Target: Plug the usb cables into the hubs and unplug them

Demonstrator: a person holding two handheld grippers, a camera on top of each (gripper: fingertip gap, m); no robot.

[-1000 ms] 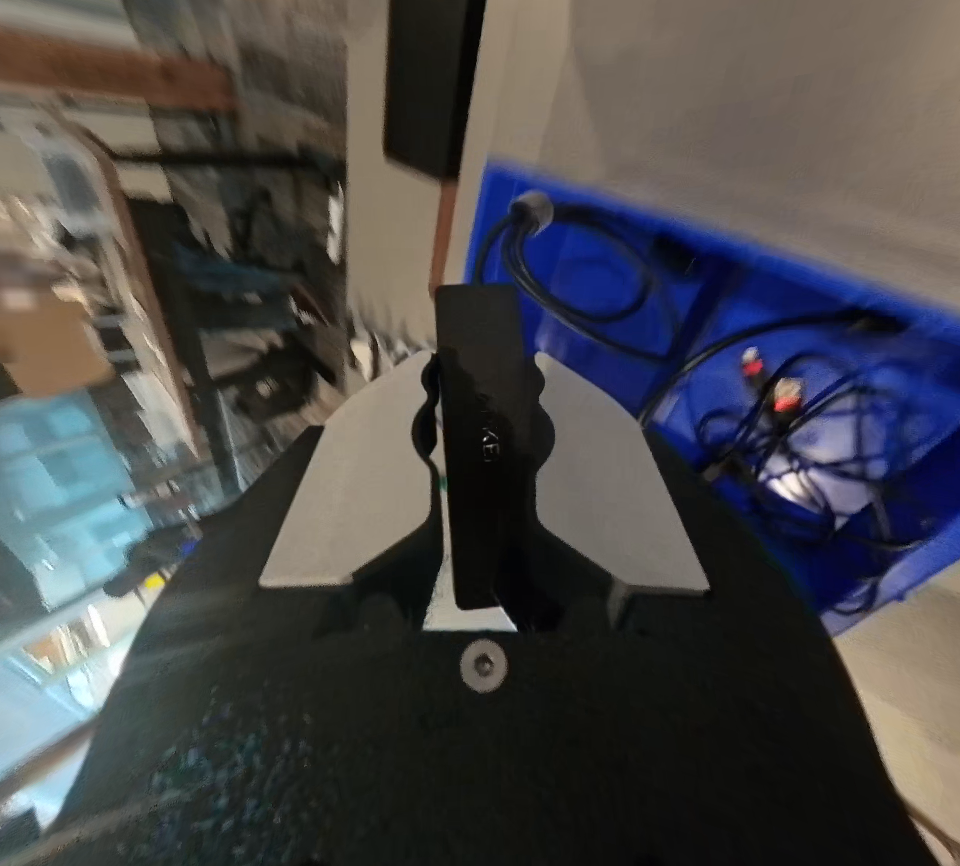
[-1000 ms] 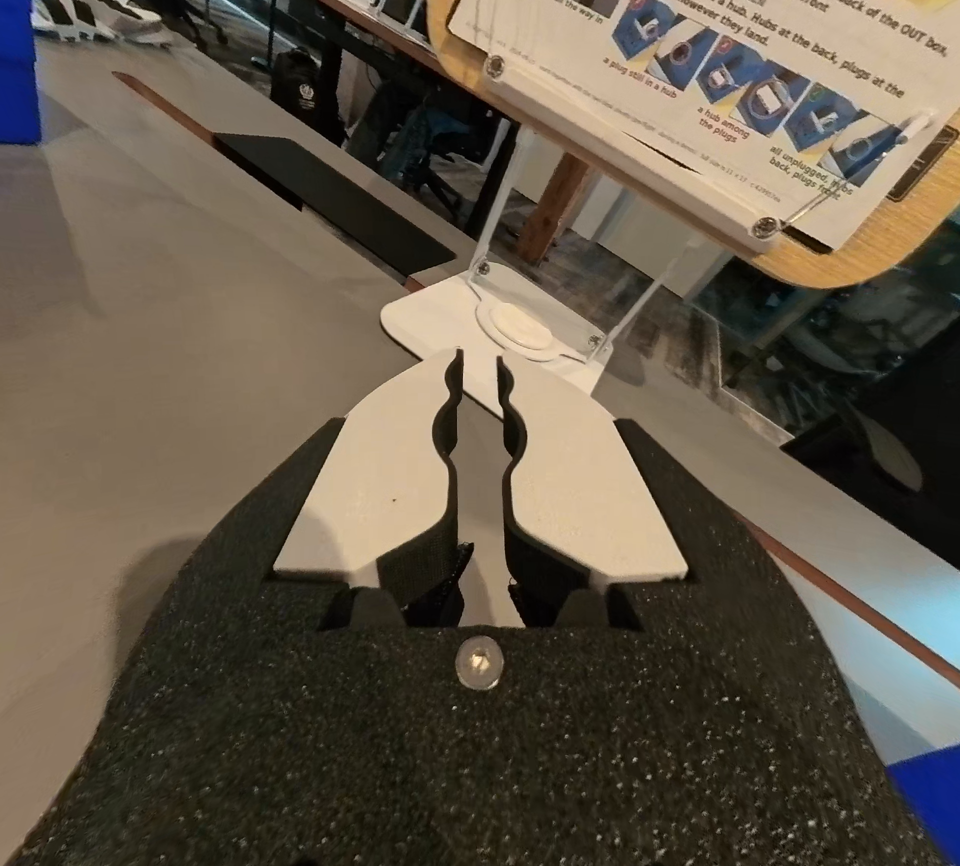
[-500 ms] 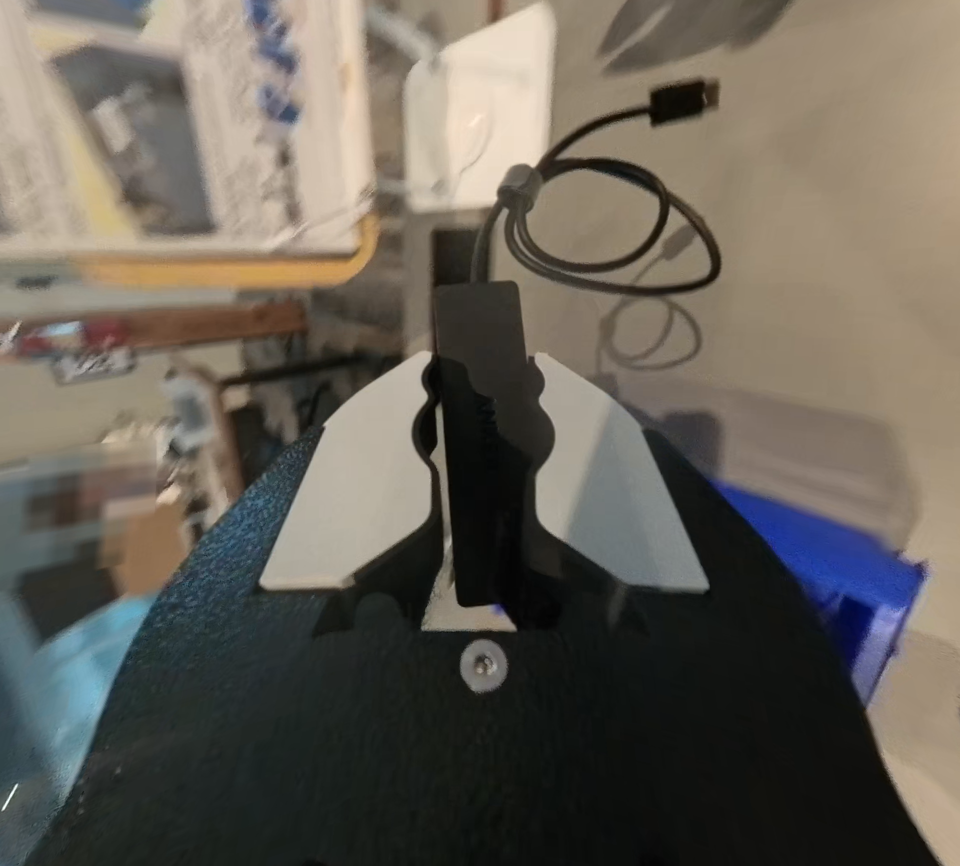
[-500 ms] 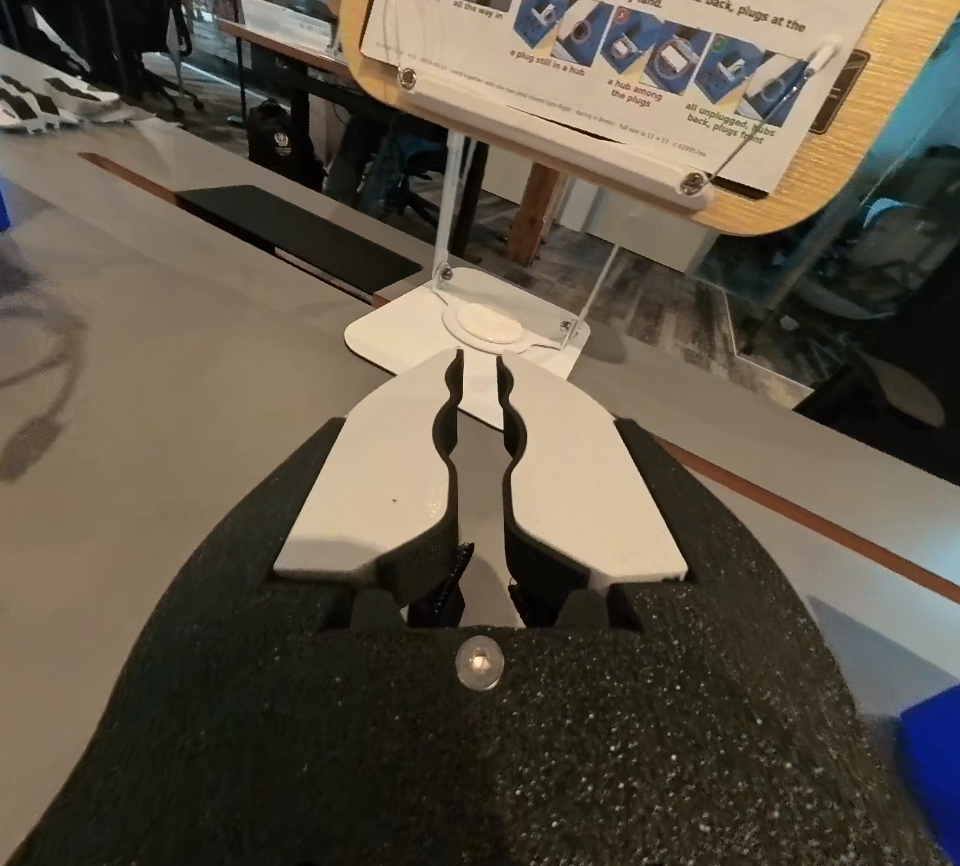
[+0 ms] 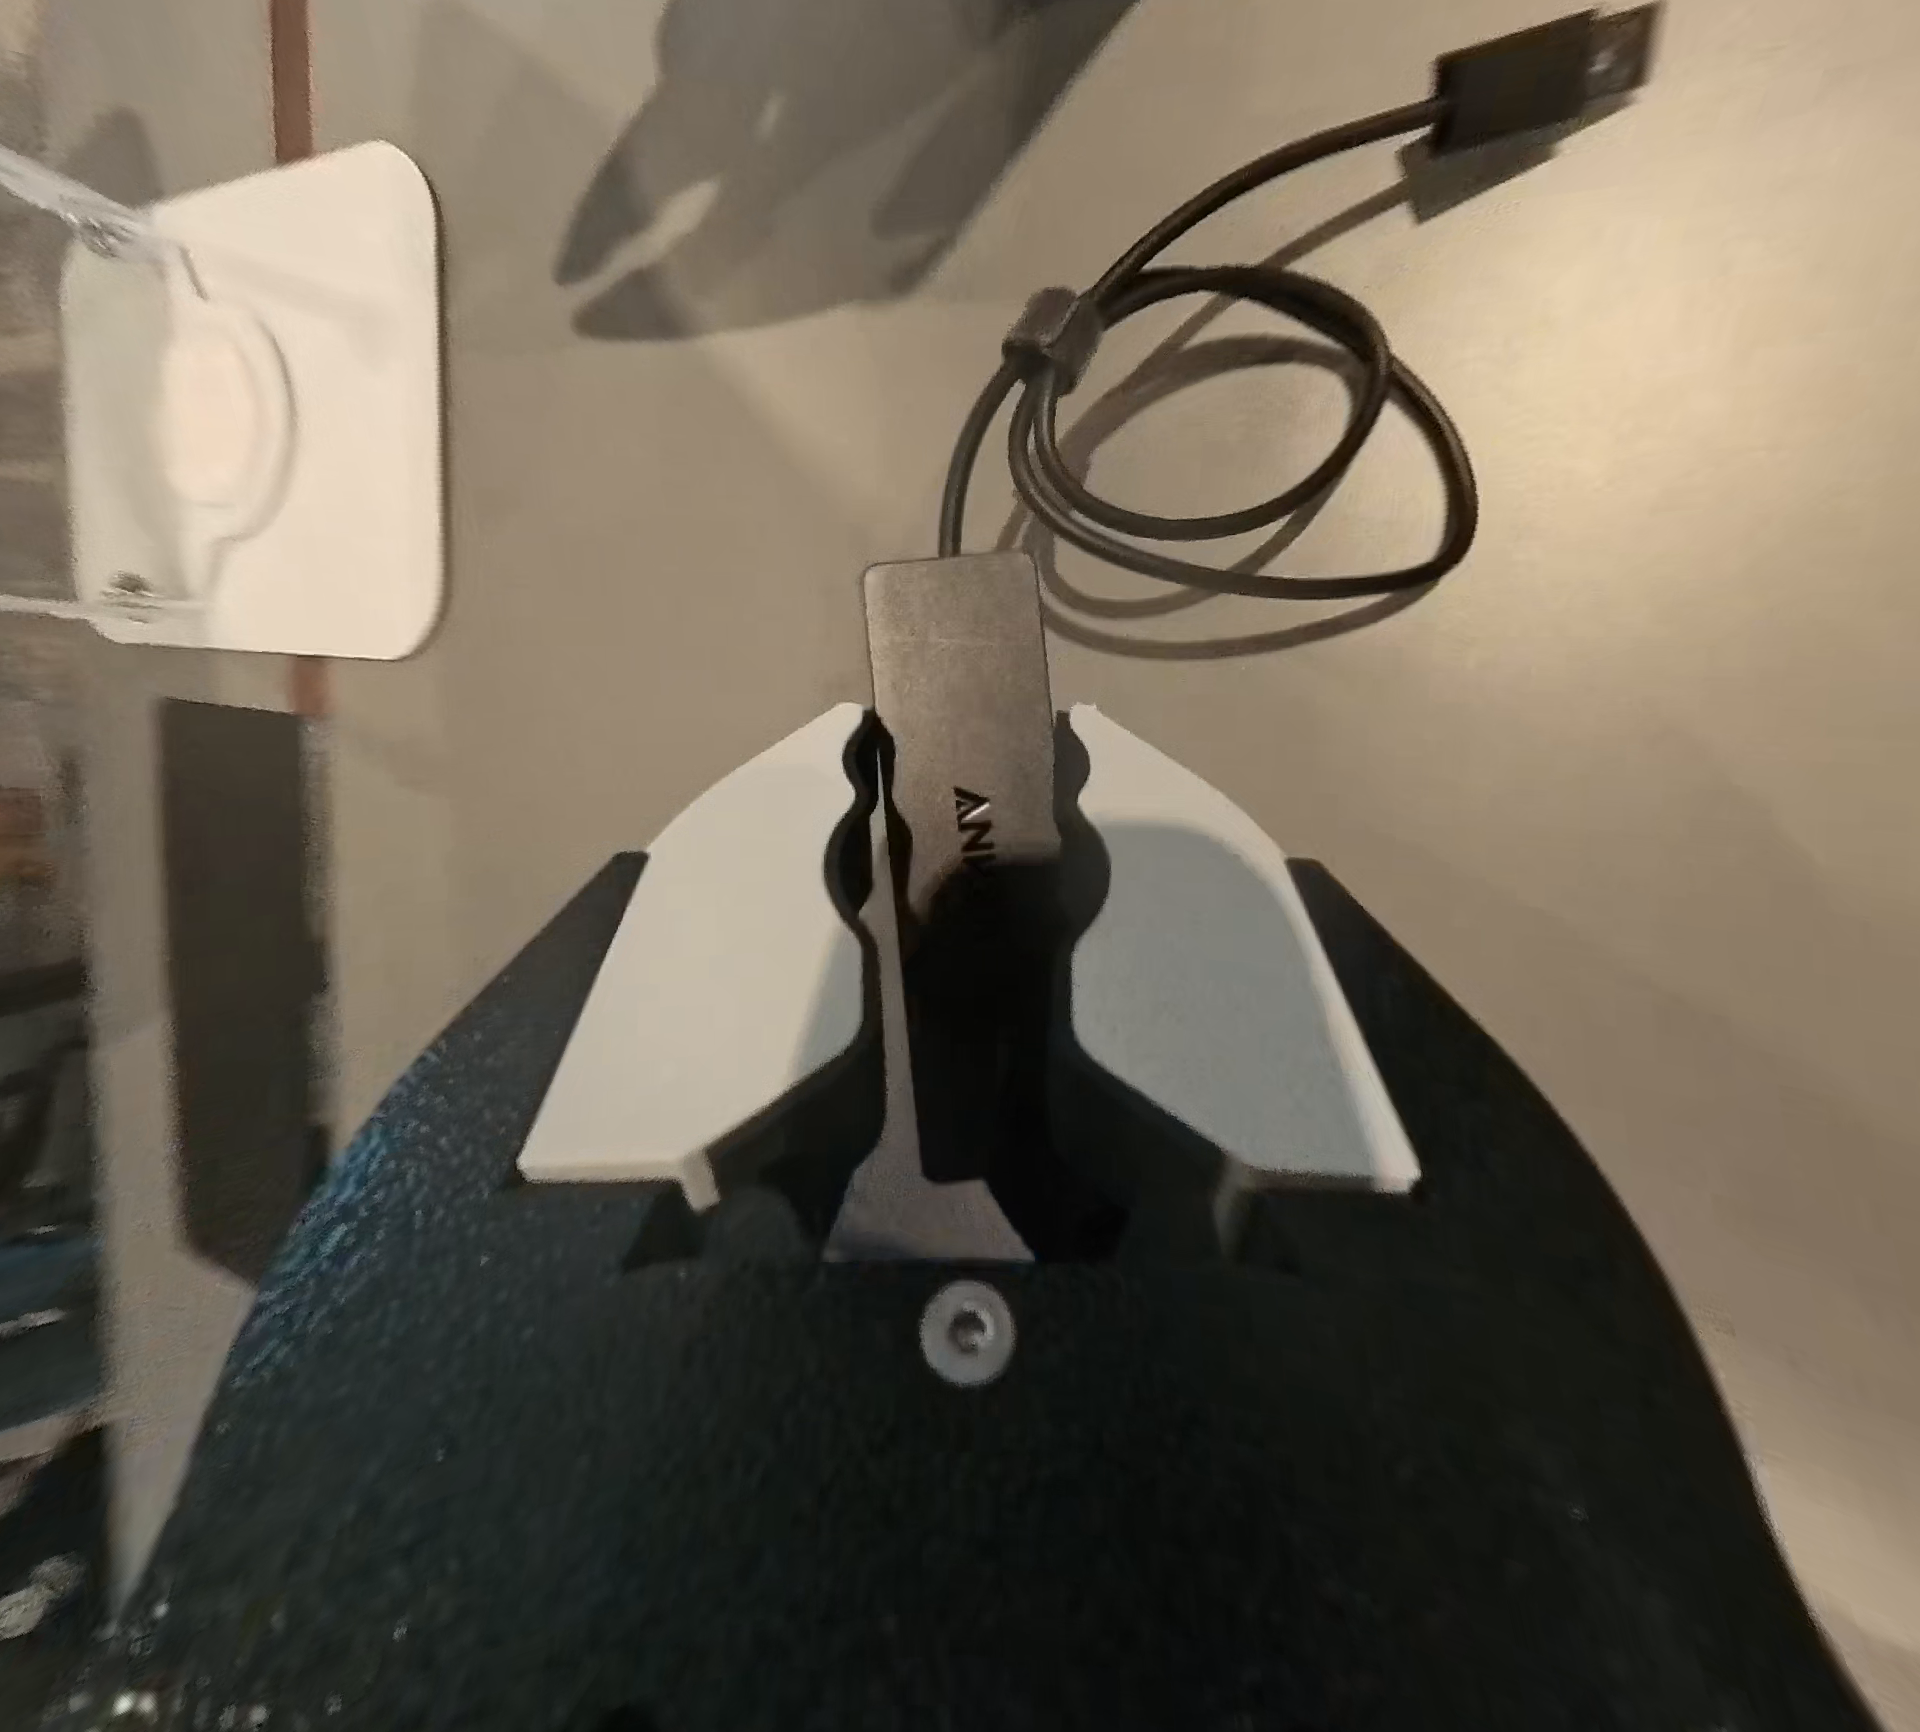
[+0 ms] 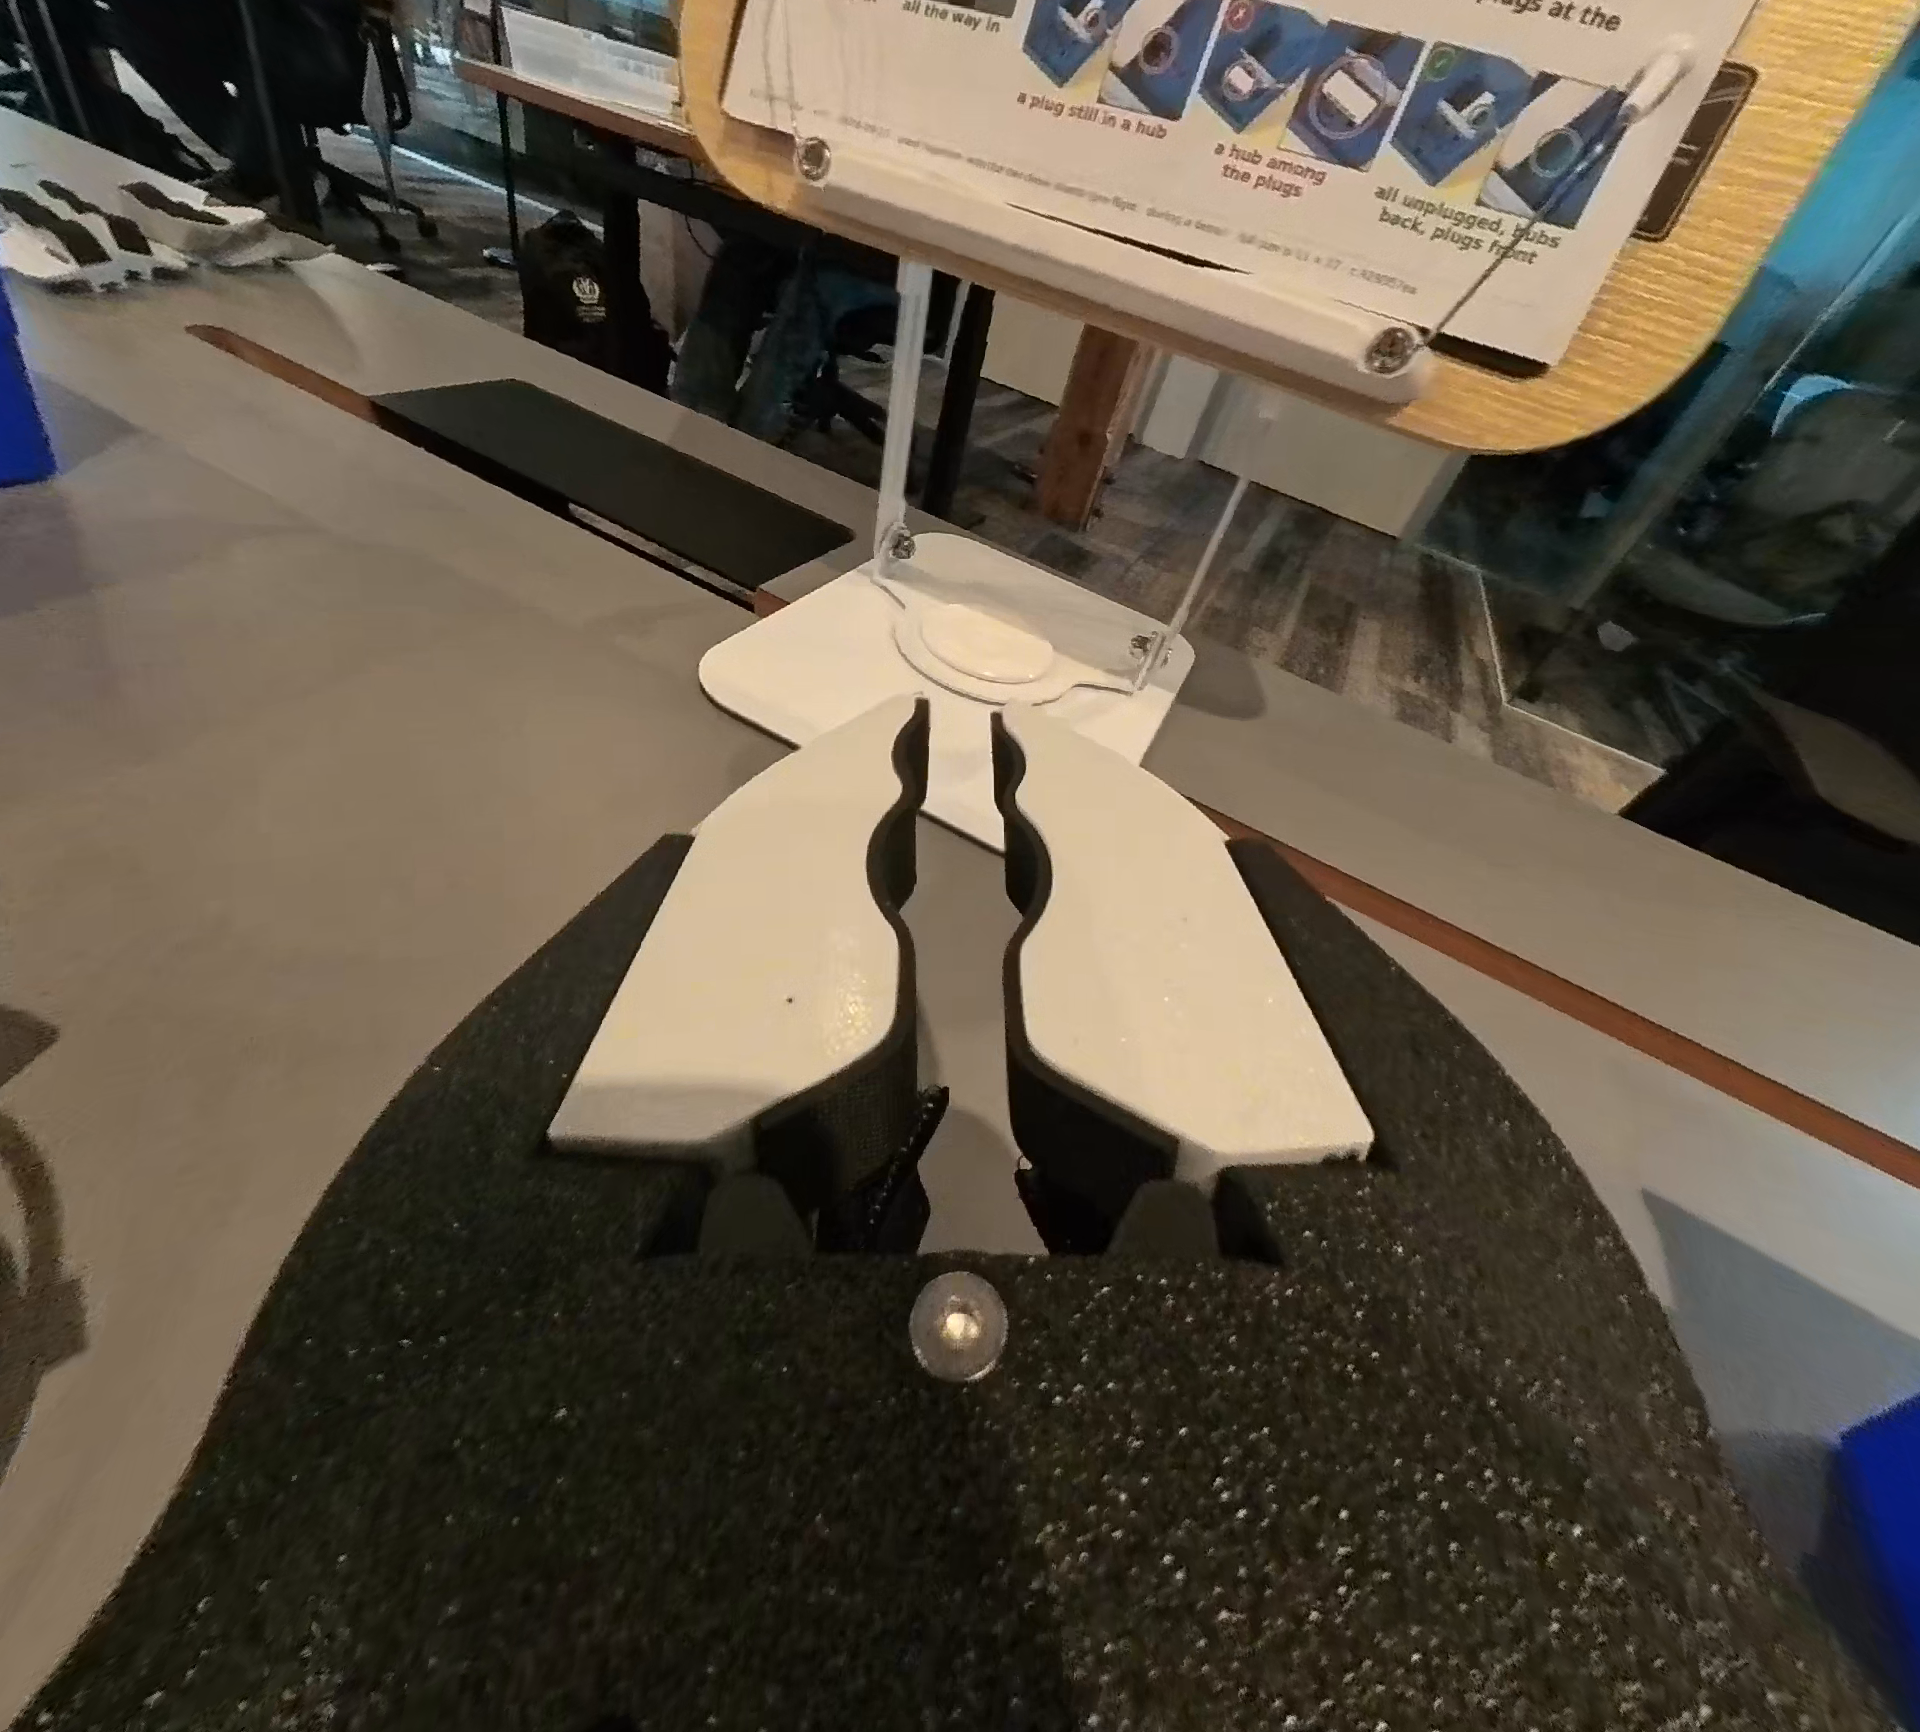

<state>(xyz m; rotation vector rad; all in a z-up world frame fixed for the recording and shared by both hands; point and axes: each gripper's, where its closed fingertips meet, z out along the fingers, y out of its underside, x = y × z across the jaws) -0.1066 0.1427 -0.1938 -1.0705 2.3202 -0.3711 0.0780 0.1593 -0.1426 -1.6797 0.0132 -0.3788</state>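
My left gripper (image 5: 966, 716) is shut on a flat black USB hub (image 5: 956, 674), gripped by its long edges, with its far end sticking out past the fingertips. The hub's black cable (image 5: 1247, 477) hangs in a tied coil and ends in a USB plug (image 5: 1538, 77), all above the grey table (image 5: 1558, 851). My right gripper (image 6: 954, 711) is empty, its jaws a narrow gap apart, held over the table and pointing at the white base of a sign stand (image 6: 831, 654). No loose USB cables show in either view.
An instruction board (image 6: 1247, 72) on clear posts stands on the white base, which also shows in the left wrist view (image 5: 343, 394). A black strip (image 6: 623, 467) lies along the table's far edge. A blue box corner (image 6: 1870, 1526) shows at the lower right, and another blue box (image 6: 16, 404) at the far left. The gap from one gripper's tips to the other's is roughly 20 cm.
My left gripper has swung away from the blue bin of cables to over the bare grey table, still holding the hub. My right gripper has drifted toward the sign stand, jaws unchanged.
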